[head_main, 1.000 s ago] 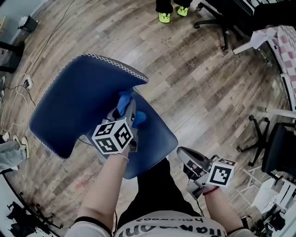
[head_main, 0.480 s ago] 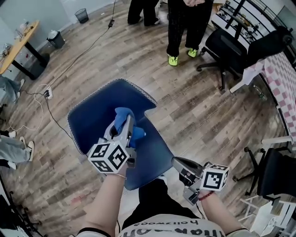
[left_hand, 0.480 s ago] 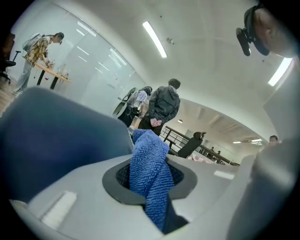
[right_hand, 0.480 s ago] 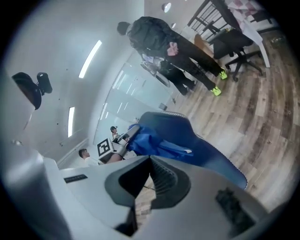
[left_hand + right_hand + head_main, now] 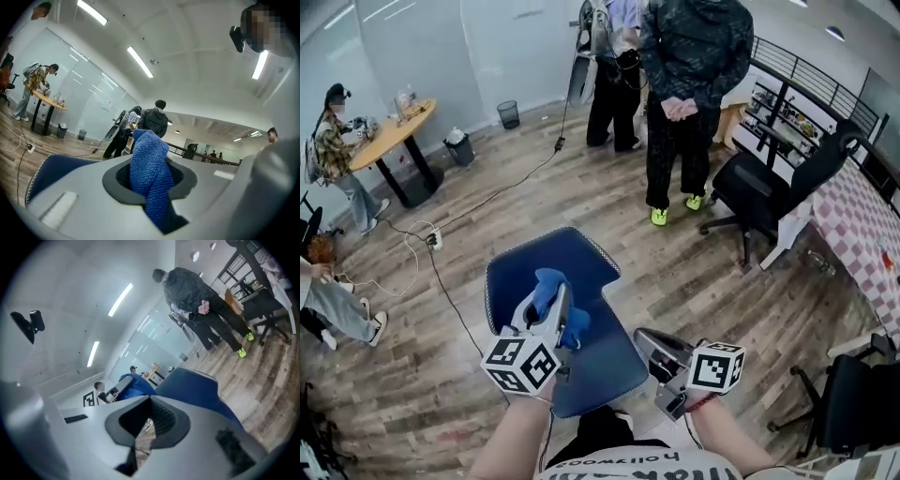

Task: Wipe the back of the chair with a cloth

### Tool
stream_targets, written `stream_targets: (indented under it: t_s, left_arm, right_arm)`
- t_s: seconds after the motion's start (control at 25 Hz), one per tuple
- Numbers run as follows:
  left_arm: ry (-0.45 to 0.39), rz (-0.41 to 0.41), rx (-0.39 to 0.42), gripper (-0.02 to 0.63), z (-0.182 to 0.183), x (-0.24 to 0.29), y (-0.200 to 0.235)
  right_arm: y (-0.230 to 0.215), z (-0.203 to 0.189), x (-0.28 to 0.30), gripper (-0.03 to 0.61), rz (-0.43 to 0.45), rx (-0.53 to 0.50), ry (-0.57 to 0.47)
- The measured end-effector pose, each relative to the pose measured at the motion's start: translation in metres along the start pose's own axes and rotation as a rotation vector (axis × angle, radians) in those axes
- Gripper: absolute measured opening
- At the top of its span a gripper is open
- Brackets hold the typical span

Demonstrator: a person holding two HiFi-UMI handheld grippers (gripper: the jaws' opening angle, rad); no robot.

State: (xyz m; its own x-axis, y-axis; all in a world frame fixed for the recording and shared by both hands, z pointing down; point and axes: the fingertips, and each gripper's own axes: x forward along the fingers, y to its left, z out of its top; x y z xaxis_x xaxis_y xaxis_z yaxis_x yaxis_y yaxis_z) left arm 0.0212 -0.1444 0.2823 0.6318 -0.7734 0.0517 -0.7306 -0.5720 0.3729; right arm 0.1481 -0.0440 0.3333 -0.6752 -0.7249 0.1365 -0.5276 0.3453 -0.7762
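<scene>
cloth (image 5: pixel 546 284) 1 | blue chair (image 5: pixel 534 262) 1 | grippers (image 5: pixel 555 305) (image 5: pixel 643 337) 2

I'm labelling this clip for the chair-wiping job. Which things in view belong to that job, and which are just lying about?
Part of the job:
- blue chair
- blue cloth, clamped in the left gripper
- right gripper, holding nothing

Just lying about:
- black office chair
- round table
- waste bin
- power strip
- checked tablecloth
</scene>
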Motion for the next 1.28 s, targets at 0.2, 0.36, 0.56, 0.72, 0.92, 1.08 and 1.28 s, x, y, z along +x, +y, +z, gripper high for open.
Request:
stream_targets:
  t_s: [0.2, 0.36, 0.56, 0.72, 0.92, 1.08, 1.28]
  left_arm:
    - [-0.086, -0.060, 0.044, 0.071, 0.054, -0.058, -0.036]
    - [-0.175, -0.077, 0.029, 0.071, 0.089, -0.101, -0.054]
    - [-0.241, -0.126, 0.025, 0.071, 0.115, -0.145, -0.075]
    - [-0.237, -0.160, 0.030, 0.071, 0.121, -0.183, -0.085]
    - [-0.229, -0.195, 0.033, 0.071, 0.118, -0.235, -0.103]
    - [-0.210, -0.222, 0.041, 0.071, 0.110, -0.272, -0.114]
    - [-0.184, -0.243, 0.032, 0.071, 0.092, -0.315, -0.117]
  right_arm:
    - [0.062, 0.032, 0.003, 0.015, 0.113, -0.092, -0.095]
    - [0.115, 0.043, -0.002, 0.015, 0.212, -0.187, -0.144]
    - [0.158, 0.038, -0.020, 0.015, 0.221, -0.298, -0.172]
    - [0.180, 0.019, -0.034, 0.015, 0.180, -0.327, -0.208]
    - [0.211, -0.020, -0.056, 0.015, 0.169, -0.338, -0.208]
    - [0.230, -0.059, -0.069, 0.015, 0.155, -0.347, -0.189]
    - [0.250, -0.100, -0.076, 0.015, 0.126, -0.355, -0.180]
